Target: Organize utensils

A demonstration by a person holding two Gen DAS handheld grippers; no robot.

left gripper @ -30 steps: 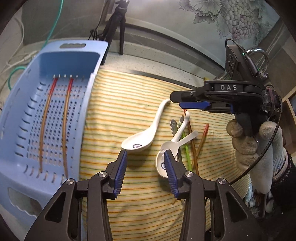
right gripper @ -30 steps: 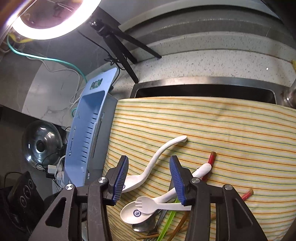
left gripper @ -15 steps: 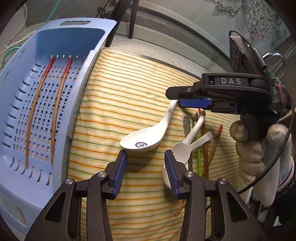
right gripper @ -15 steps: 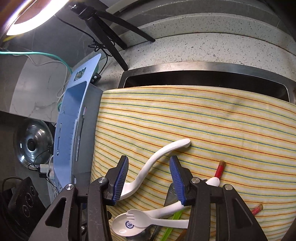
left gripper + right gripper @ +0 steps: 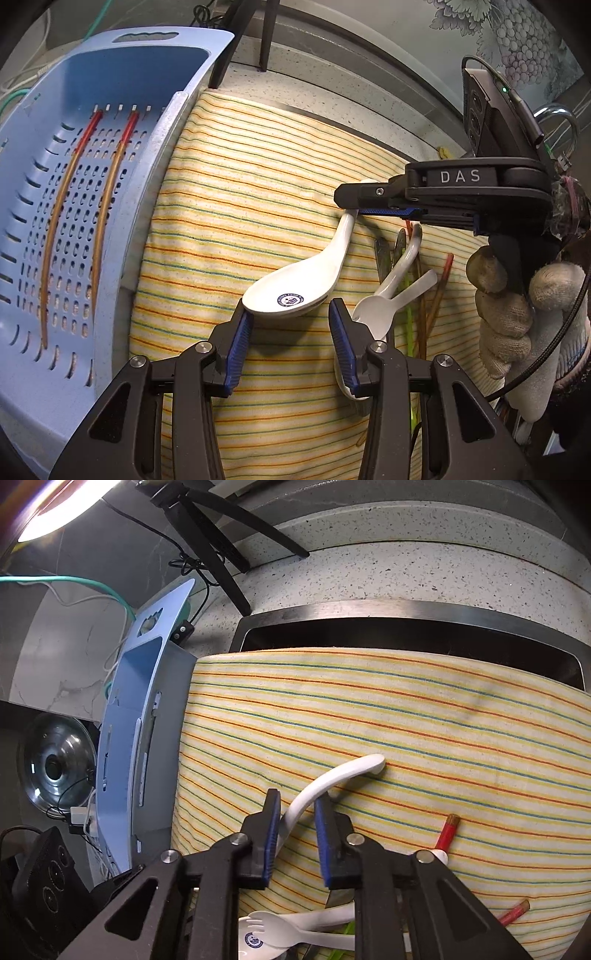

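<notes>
The right hand-held gripper (image 5: pixel 295 805), wider a second ago, is closing around the white spoon (image 5: pixel 295 291) handle; a utensil pile (image 5: pixel 410 280) crowds it at three o'clock. The left hand-held gripper (image 5: pixel 288 314) stays apart, straddling its bowl.

Both views are bright and mostly sharp, with strong fisheye bending and black vignetted corners. A ring light (image 5: pixel 55 513) blows out to glare far above the striped cloth (image 5: pixel 406 716), on which shadows stay short and soft

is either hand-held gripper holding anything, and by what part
The right hand-held gripper is closing around the white spoon at its handle; the left holds nothing.
</notes>
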